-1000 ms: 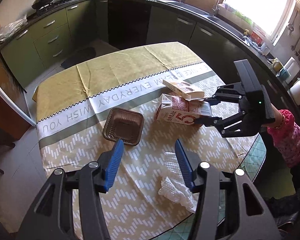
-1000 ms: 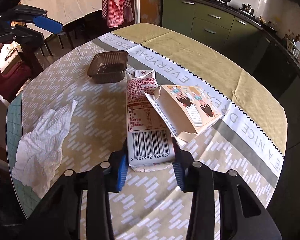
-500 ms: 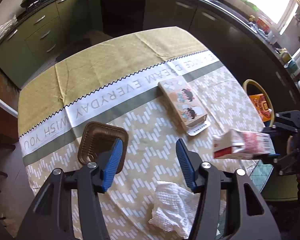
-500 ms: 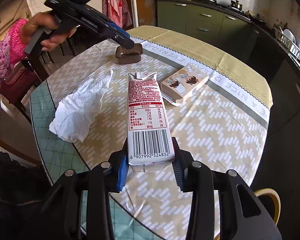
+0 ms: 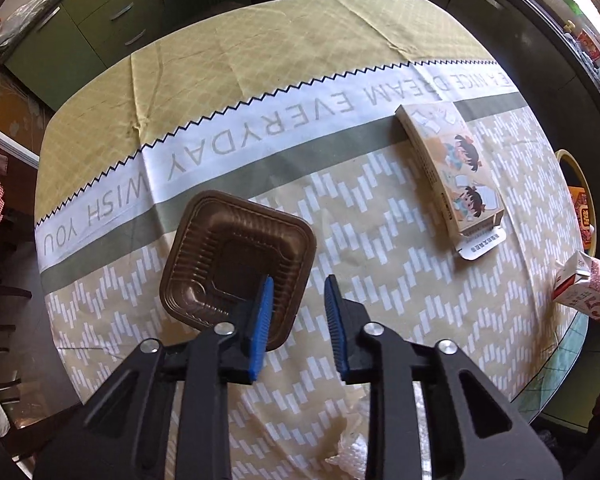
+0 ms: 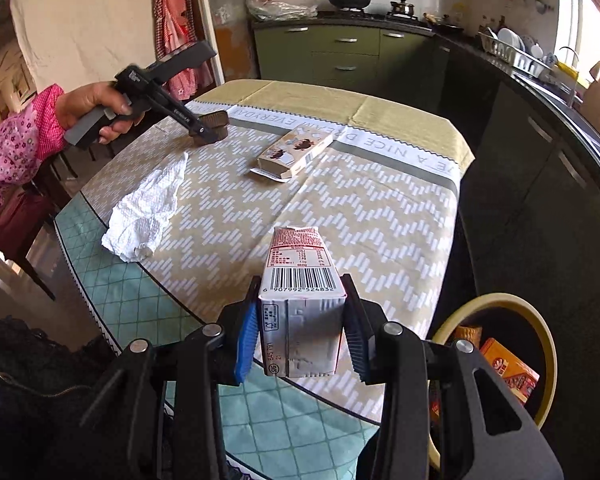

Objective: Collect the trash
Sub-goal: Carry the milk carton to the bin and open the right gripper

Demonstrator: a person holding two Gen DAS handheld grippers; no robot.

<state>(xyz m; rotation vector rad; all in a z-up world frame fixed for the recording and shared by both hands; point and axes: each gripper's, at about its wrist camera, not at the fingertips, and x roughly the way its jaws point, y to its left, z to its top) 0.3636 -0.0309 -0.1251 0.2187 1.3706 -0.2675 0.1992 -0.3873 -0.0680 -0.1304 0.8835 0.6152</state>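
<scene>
One table under a patterned cloth. One yellow-rimmed bin right of the right gripper's fingers, orange packaging inside. One cartoon-printed box, flat, ahead-right of the left fingers. One crumpled paper towel. One milk carton, clenched between the right gripper pads, off the table edge. One brown plastic tray, empty; left gripper jaws have just been closing, one finger inside the tray, near rim between them; contact unclear.
</scene>
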